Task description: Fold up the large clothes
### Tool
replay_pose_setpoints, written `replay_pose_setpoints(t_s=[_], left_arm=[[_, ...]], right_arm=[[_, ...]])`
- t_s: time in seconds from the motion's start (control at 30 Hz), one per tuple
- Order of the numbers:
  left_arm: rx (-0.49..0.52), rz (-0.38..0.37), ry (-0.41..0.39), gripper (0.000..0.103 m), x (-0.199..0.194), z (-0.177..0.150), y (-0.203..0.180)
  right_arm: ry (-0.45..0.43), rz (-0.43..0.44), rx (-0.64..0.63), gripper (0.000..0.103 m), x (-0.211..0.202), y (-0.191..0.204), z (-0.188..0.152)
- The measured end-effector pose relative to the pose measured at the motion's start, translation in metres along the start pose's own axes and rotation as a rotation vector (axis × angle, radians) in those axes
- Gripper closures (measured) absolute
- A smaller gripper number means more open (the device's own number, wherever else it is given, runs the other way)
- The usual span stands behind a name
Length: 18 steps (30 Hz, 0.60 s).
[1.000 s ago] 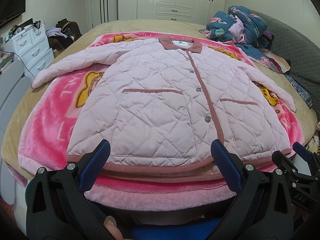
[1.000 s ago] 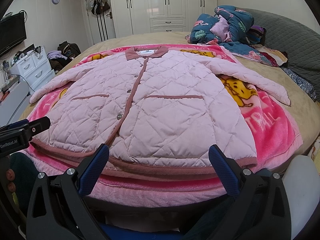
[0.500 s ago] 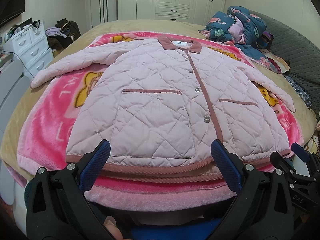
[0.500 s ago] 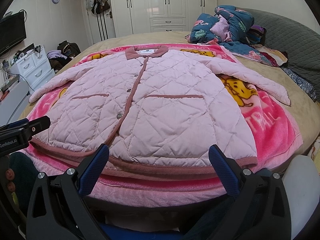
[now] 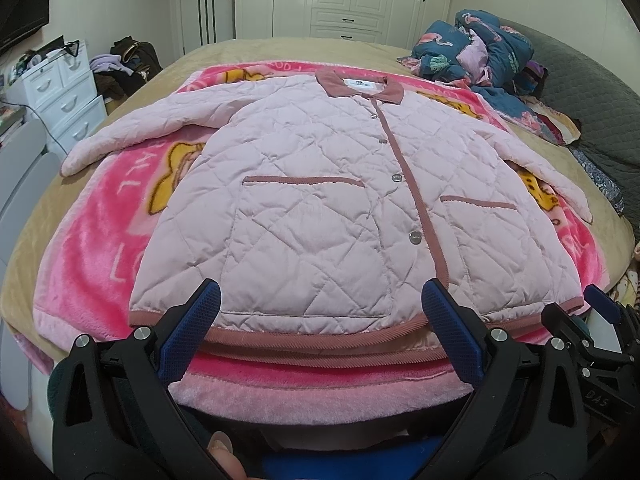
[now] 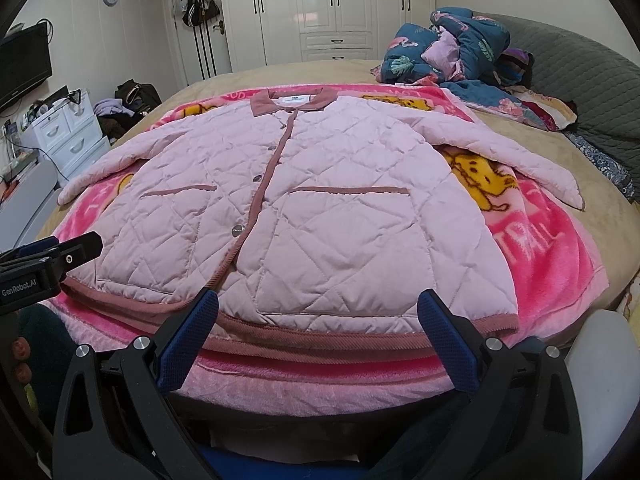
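Note:
A pale pink quilted jacket [image 5: 320, 200] [image 6: 320, 208] with dusty-rose trim lies flat and buttoned on a bright pink blanket [image 5: 96, 240] [image 6: 552, 256], collar far, hem near, both sleeves spread outward. My left gripper [image 5: 320, 320] hovers open just before the hem, left of the button placket. My right gripper [image 6: 318, 316] is open too, in front of the hem's right half. Neither touches the cloth. Each gripper shows at the edge of the other's view, the right gripper [image 5: 600, 320] and the left gripper [image 6: 48, 256].
The blanket covers a tan bed [image 5: 248, 52]. A heap of dark floral bedding [image 5: 480, 56] sits at the far right near a grey headboard [image 6: 580, 80]. White drawers [image 5: 60, 92] and bags stand left of the bed; wardrobes [image 6: 336, 8] line the back wall.
The left wrist view has crept slightly toward the jacket and left. The right gripper has barely moved. Both stay open.

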<state>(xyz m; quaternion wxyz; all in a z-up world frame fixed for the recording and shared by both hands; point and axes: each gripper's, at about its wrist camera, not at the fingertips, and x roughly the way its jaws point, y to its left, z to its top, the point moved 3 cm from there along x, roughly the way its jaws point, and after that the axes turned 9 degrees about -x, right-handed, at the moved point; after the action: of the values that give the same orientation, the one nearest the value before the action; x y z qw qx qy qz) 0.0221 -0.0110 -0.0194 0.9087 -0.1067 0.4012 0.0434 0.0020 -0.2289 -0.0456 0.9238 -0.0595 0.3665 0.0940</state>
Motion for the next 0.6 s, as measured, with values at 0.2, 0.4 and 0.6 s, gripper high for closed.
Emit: replay_pose_setpoints(t_s=[0.2, 0.4, 0.6], left_arm=[[-0.002, 0.003, 0.006, 0.009, 0.008, -0.003, 0.005], [-0.011, 0.007, 0.016, 0.009, 0.017, 0.001, 0.01], [-0.012, 0.011, 0.029, 0.009, 0.024, 0.012, 0.011]], right_arm=[[0.015, 0.007, -0.007, 0.004, 0.007, 0.001, 0.003], [0.026, 0.016, -0.016, 0.004, 0.013, 0.003, 0.01], [0.029, 0.037, -0.025, 0.004, 0.023, 0.001, 0.029]])
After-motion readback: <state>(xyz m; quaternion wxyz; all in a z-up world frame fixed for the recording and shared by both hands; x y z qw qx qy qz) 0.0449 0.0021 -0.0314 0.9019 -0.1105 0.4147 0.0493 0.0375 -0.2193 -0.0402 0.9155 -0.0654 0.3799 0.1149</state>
